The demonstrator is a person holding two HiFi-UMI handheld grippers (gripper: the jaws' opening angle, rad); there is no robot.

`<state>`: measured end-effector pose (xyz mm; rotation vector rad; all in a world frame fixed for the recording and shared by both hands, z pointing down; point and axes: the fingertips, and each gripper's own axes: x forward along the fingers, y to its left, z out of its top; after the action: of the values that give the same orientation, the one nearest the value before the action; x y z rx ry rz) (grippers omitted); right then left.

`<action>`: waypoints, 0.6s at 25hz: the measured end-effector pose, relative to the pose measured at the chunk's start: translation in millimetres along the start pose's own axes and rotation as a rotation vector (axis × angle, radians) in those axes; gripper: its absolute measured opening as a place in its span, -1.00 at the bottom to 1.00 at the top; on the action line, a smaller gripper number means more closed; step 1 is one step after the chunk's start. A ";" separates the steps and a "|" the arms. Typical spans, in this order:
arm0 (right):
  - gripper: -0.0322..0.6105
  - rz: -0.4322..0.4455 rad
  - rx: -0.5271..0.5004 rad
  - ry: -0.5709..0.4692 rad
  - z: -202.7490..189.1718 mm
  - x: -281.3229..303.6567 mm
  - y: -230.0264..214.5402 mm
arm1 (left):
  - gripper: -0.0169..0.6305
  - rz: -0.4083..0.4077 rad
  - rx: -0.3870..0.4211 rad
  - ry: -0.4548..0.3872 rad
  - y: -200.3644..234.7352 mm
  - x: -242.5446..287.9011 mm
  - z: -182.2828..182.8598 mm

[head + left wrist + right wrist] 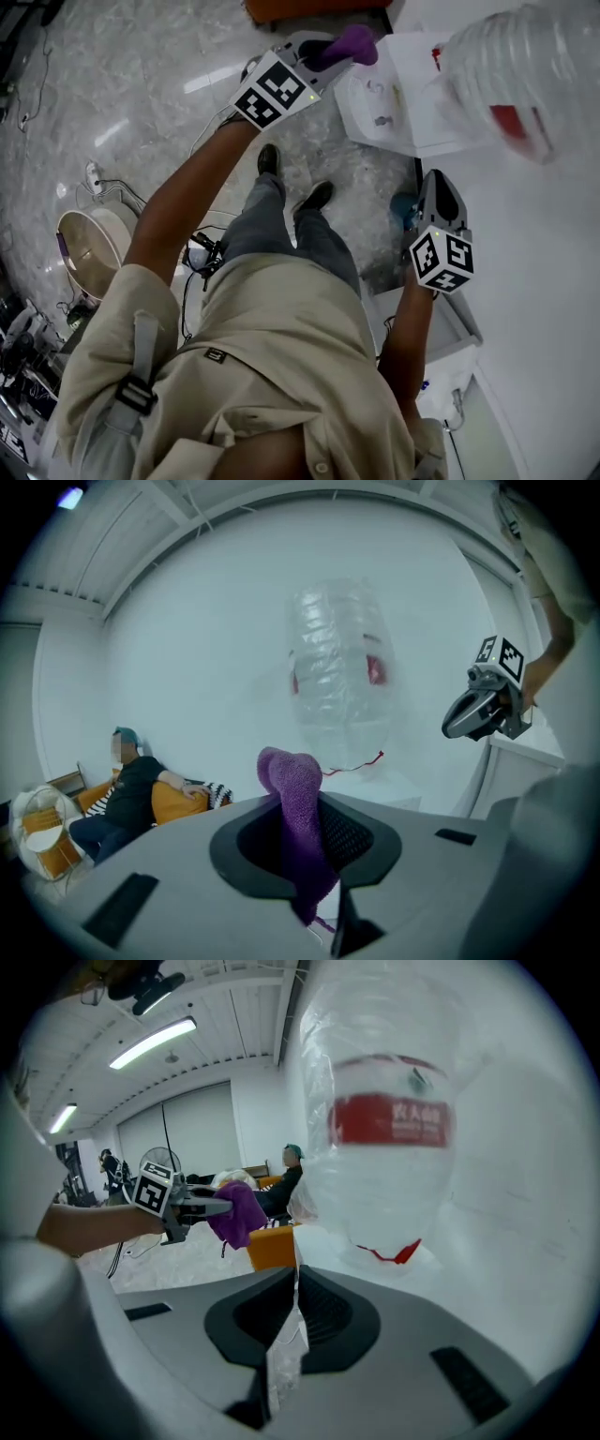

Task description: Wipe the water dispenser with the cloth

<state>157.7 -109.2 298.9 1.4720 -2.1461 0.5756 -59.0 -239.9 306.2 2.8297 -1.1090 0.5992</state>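
In left tongs [317, 850] — cloth [294, 794], end hidden

Tally on view: one left gripper [321, 56], one right gripper [295, 1288], one purple cloth [350, 43], one white water dispenser [412, 105], one clear bottle [525, 66], one seated person [131, 789], one fan [42, 829].

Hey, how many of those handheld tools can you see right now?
2. The left tool, shut on the purple cloth, is out by the dispenser top; the right tool, shut and empty, is held farther back beside it. No others visible.
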 end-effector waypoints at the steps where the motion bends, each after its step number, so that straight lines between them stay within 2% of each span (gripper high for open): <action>1: -0.81 0.010 -0.009 -0.015 9.0 -1.2 4.5 | -0.69 0.010 0.004 -0.012 2.8 -12.9 6.3; 8: -0.82 0.127 -0.112 -0.167 76.7 -26.4 44.5 | -0.69 0.077 0.034 -0.136 9.4 -104.9 66.3; 11: -0.83 0.173 -0.154 -0.235 105.1 -45.5 61.6 | -0.69 0.106 0.008 -0.192 3.6 -146.6 97.5; 15: -0.83 0.208 -0.148 -0.297 132.5 -69.8 69.6 | -0.69 0.144 -0.007 -0.201 -9.5 -189.1 122.5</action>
<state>95.1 -111.2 146.0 1.3316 -2.5314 0.2714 -137.8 -132.7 124.2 2.8721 -1.3527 0.3218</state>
